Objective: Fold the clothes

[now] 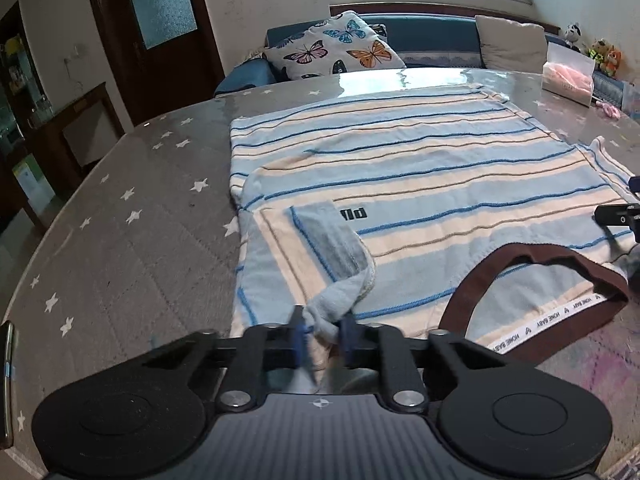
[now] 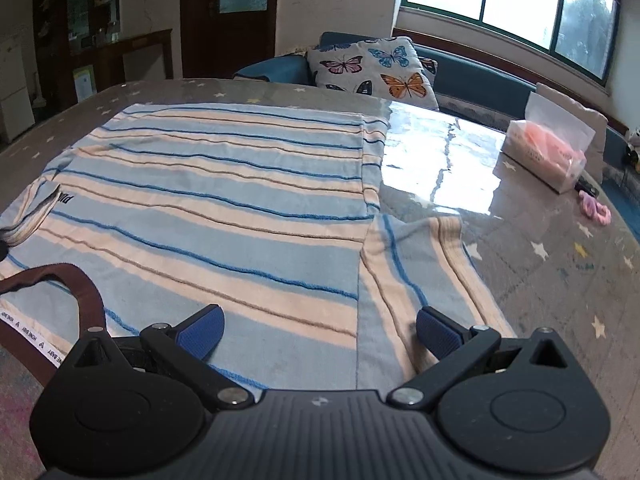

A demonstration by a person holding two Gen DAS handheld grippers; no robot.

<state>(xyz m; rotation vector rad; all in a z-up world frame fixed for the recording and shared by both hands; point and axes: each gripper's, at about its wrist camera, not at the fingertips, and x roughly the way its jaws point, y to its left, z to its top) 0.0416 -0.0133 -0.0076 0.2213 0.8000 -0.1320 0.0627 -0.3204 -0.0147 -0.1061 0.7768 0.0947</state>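
Striped shirt (image 1: 400, 168) is spread flat on the desk (image 1: 120, 240). Its sleeve (image 1: 340, 280) is pinched in the closed left tool (image 1: 323, 338) and may slip out; the right tool (image 2: 318, 332) is held wide open, holding nothing.

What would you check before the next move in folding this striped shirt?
1. Left gripper holds the sleeve: ok, shut on cloth.
2. Right gripper ready: ok, open above the shirt, holding nothing.
3. Shirt body flat on the table: ok.
4. Right sleeve folded in: not ok, spread out.
5. Collar flat: cannot tell.
6. Tissue pack clear of shirt: ok.
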